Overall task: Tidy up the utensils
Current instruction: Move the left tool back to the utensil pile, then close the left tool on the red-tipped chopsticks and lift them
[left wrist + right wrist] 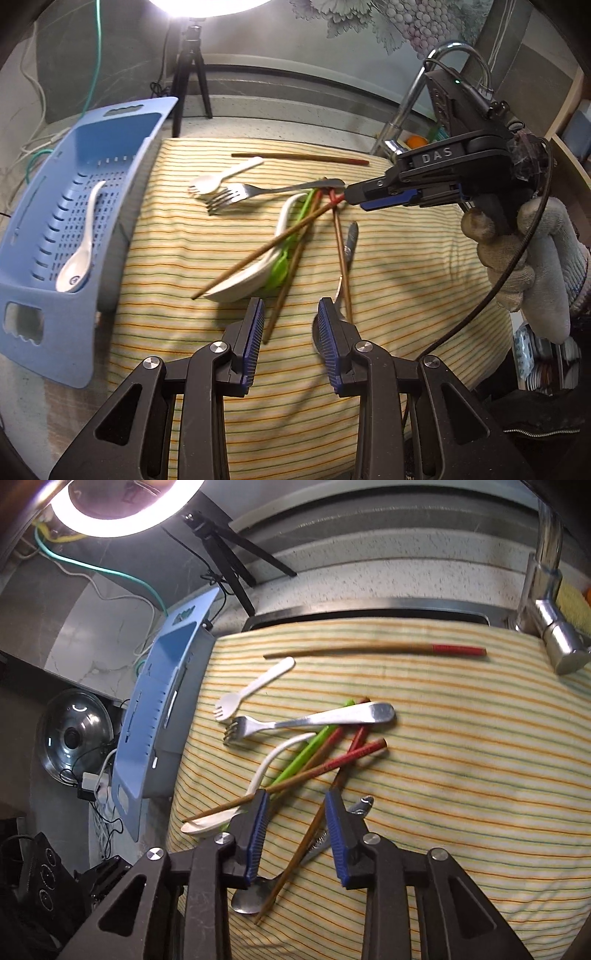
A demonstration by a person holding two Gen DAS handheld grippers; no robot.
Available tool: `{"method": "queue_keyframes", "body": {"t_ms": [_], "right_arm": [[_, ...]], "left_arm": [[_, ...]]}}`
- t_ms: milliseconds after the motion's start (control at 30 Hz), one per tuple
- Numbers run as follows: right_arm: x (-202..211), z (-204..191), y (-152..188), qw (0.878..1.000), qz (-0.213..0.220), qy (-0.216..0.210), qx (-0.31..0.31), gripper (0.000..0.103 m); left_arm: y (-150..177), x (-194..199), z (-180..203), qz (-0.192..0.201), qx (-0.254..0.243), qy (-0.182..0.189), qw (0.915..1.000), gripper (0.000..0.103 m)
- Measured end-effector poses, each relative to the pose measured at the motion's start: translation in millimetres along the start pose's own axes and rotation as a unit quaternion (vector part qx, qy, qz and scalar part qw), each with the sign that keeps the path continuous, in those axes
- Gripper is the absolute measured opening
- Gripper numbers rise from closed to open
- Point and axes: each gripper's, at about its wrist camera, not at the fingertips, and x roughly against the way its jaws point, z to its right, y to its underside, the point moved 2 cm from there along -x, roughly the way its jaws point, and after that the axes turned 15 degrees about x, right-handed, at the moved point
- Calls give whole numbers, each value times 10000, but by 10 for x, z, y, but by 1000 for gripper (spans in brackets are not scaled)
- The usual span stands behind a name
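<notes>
A ring light (122, 506) glares white at the top of both views, blown out. The striped cloth (443, 775) is evenly bright, with soft shadows. Fisheye bending and dark vignetting mark the edges; slight blur.

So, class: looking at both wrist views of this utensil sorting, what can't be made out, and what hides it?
- Metal spoon: right wrist view, handle partly behind the right gripper's finger.
- Blue basket: right wrist view, edge-on, contents hidden.
- Right gripper: left wrist view, side-on, grip unclear.
</notes>
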Motion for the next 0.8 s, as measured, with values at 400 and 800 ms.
{"method": "queue_keyframes", "body": {"t_ms": [400,800], "right_arm": [[-296,53,52,9993,-360,-45,-71,19],[-412,99,66,9989,-421,8,-190,17]], "left_arm": [[12,-250,87,-258,-95,46,9996,28],[-271,-675,156,-555,-467,-116,9973,14]]}}
